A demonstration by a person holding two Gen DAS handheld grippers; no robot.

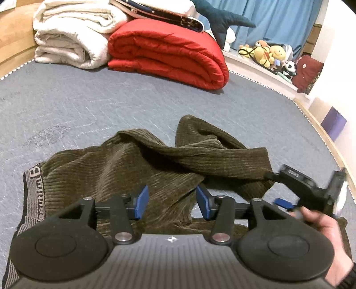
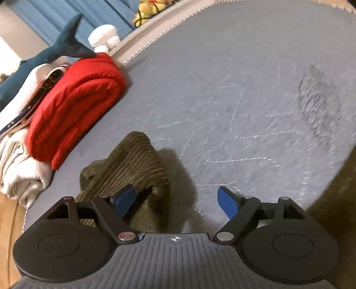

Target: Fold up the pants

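Olive-brown corduroy pants (image 1: 138, 164) lie crumpled on the grey-blue mattress (image 1: 89, 106). Their grey lettered waistband (image 1: 33, 189) is at the left, and one leg twists across toward the right. My left gripper (image 1: 173, 203) hovers open over the middle of the pants, with nothing pressed between its blue pads (image 1: 141, 201). My right gripper (image 2: 175, 201) stands wide open just over a bunched leg end (image 2: 133, 160); cloth passes under its left finger but is not pinched. In the left wrist view a hand (image 1: 322, 224) holds the right gripper at the pants' right end.
A folded red quilt (image 1: 169, 51) and folded white quilts (image 1: 71, 33) are stacked at the far side of the mattress, with a dark blue shark plush (image 1: 220, 20) on top. Plush toys (image 1: 269, 53) line the sill. The mattress edge (image 1: 322, 131) runs close on the right.
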